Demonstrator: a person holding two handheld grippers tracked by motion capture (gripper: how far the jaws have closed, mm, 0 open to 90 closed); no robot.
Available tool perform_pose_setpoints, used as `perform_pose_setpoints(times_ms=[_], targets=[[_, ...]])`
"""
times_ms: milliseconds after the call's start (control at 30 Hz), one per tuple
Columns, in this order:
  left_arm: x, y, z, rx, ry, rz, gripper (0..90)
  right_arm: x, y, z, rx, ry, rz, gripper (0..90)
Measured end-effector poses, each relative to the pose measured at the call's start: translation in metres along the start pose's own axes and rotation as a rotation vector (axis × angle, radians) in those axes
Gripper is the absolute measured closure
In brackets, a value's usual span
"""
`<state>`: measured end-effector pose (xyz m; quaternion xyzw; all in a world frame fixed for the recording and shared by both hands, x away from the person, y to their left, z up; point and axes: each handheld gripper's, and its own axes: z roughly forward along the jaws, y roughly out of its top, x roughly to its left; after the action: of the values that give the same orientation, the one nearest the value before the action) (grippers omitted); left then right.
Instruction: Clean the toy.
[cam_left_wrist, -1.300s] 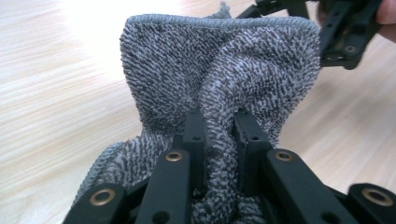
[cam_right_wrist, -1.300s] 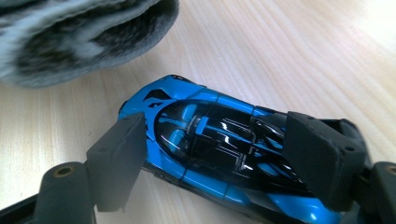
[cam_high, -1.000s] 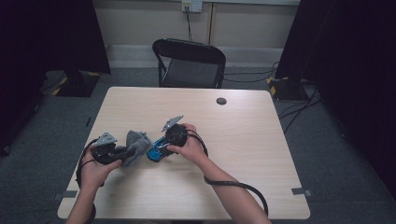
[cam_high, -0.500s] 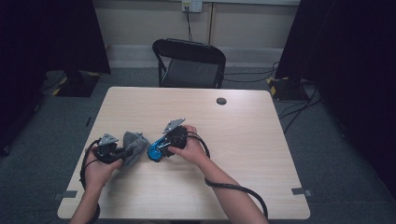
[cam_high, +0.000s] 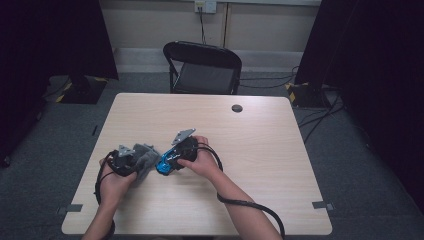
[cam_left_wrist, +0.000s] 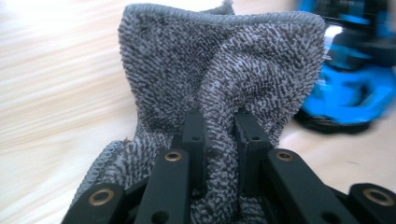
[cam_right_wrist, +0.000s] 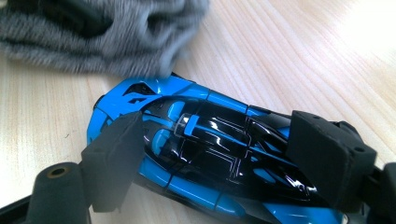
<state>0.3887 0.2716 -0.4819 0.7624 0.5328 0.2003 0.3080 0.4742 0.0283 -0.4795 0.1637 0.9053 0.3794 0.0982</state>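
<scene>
A grey terry cloth (cam_left_wrist: 219, 70) is bunched between the jaws of my left gripper (cam_left_wrist: 219, 126), which is shut on it. In the high view the left gripper (cam_high: 134, 162) holds the cloth (cam_high: 146, 159) at the table's front left, right beside a blue and black toy car (cam_high: 163, 167). My right gripper (cam_right_wrist: 217, 135) has its pads pressed on both sides of the car (cam_right_wrist: 210, 149), which lies on the wood. The cloth (cam_right_wrist: 102, 32) touches the car's far end. In the high view the right gripper (cam_high: 170, 162) points left toward the cloth.
The wooden table (cam_high: 260, 150) has a small dark round cap (cam_high: 237, 108) near its far edge. A black folding chair (cam_high: 202, 67) stands behind the table. Cables trail from both grippers toward the front edge.
My left gripper has shifted slightly toward the car with the cloth in it. The right gripper and the car have stayed in place.
</scene>
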Motion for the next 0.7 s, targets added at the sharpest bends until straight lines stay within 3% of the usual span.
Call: perform_pose_setpoints(times_ms=[33,100,167,267,300,433,467,567,700], targets=[[0.000,0.000,0.000,0.000,0.000,0.000,77.0,0.000,0.000,0.000,0.000,0.000,0.000,19.2],[0.003,-0.001,0.001,0.000,0.042,-0.013,76.6,0.000,0.000,0.000,-0.001,0.001,-0.001,19.2],[-0.002,0.002,0.005,0.014,0.050,0.030,75.9,0.000,0.000,0.000,-0.003,0.000,0.002,19.3],[-0.012,0.005,0.009,0.021,0.029,0.086,75.5,0.001,0.000,0.000,-0.002,0.000,0.000,19.2],[-0.012,0.005,0.009,0.021,0.029,0.086,75.6,0.001,0.000,0.000,-0.002,0.000,0.000,19.2],[-0.020,0.007,0.006,0.057,-0.051,0.100,75.9,0.000,0.001,0.001,0.000,-0.002,-0.003,19.2],[-0.020,0.007,0.006,0.057,-0.051,0.100,76.0,0.000,0.001,0.001,0.000,-0.002,-0.003,19.2],[-0.024,0.004,0.003,0.052,-0.116,0.080,76.3,0.000,0.001,0.000,0.004,0.000,-0.001,19.2],[-0.025,0.003,0.000,0.060,-0.155,0.071,77.2,0.000,0.001,0.000,0.005,0.000,-0.001,19.2]])
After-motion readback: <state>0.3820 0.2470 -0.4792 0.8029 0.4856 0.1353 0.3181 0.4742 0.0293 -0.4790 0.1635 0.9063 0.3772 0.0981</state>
